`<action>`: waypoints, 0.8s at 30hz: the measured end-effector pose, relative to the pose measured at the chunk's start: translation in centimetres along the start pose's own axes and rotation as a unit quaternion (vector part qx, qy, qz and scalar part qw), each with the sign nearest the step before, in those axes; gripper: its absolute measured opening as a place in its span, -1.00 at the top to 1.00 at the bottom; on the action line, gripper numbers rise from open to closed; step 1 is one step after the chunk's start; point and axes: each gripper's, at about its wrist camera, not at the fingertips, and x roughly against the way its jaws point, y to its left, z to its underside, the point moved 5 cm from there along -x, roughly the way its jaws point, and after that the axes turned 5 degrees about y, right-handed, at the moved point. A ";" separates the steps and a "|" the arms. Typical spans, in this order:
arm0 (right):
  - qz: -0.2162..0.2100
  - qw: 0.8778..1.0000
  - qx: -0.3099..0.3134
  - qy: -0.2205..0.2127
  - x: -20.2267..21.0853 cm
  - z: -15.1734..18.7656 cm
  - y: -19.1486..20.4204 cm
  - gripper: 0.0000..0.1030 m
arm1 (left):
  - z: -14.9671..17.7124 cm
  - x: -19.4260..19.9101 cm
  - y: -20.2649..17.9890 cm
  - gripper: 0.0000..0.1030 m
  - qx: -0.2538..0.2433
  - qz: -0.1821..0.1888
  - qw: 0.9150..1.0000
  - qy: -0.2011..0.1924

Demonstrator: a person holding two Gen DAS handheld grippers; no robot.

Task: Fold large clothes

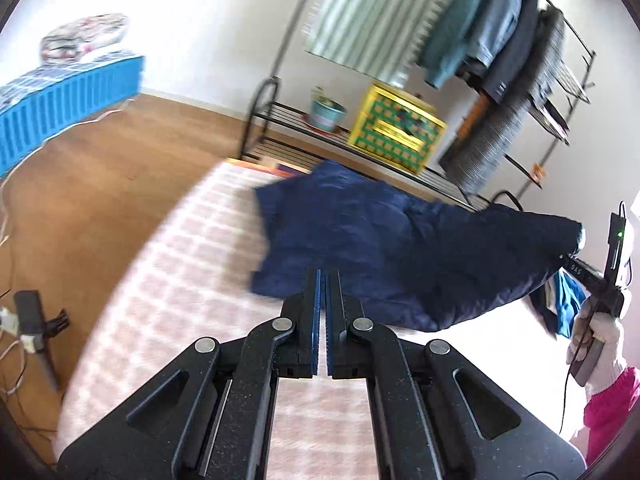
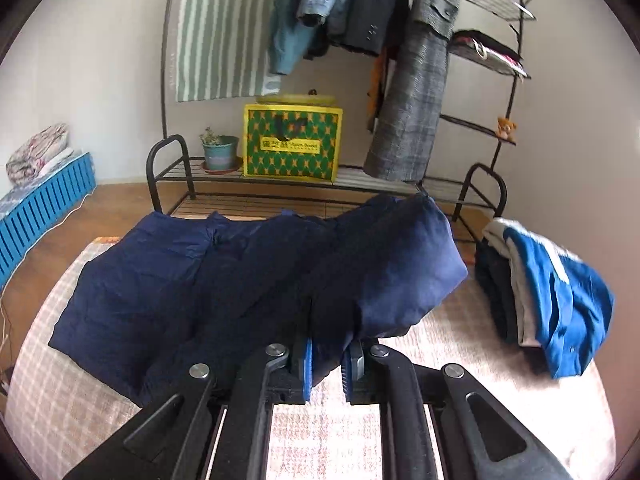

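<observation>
Navy garment: a large dark blue piece of clothing (image 2: 224, 280) lies spread across the pale checked bed cover (image 2: 80, 380), with one end raised off it.
Right gripper: its jaws (image 2: 328, 360) pinch a fold of the navy garment, blue pads pressed on the cloth from both sides; the raised end bulges above them.
Left gripper: its jaws (image 1: 322, 300) are pressed together with nothing between them, pointing at the near edge of the garment (image 1: 360, 248) without touching it.
Left wrist view alone: the right gripper seen from outside (image 1: 580, 264) at the right edge, held by a white-gloved hand (image 1: 600, 340) with a pink sleeve (image 1: 608, 408) below, the garment's corner drawn up to it; also a dark stand with cables (image 1: 34, 320) on the wooden floor (image 1: 120, 160).
Right wrist view alone: a pile of clothes (image 2: 552, 292), bright blue and white on top, resting on the cover to the right, apart from the navy garment; a small teddy bear (image 2: 506, 128) on a rack shelf.
Both views: a black clothes rack (image 2: 280, 184) with hanging coats, a striped towel (image 2: 224, 36), a yellow-green box (image 2: 292, 140), a potted plant (image 2: 218, 152), and a blue crate (image 1: 60, 104) under folded bedding.
</observation>
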 end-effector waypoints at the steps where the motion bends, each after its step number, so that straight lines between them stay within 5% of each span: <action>1: -0.001 1.000 0.014 -0.008 0.4 -0.9 1.3 0.84 | 0.0 0.9 1.1 1.00 0.007 -0.006 1.000 -0.006; 12: -0.069 0.986 0.144 -0.047 1.3 -4.7 19.0 0.83 | 1.1 5.6 10.2 1.00 0.088 -0.039 0.994 -0.046; 18: -0.146 0.963 0.228 0.007 -1.8 -1.0 30.6 0.83 | 2.0 5.4 12.0 1.00 0.106 -0.047 0.992 -0.044; 24: -0.194 0.939 0.270 0.093 -7.1 5.2 38.1 0.83 | 2.4 4.1 12.4 1.00 0.110 -0.055 0.992 -0.034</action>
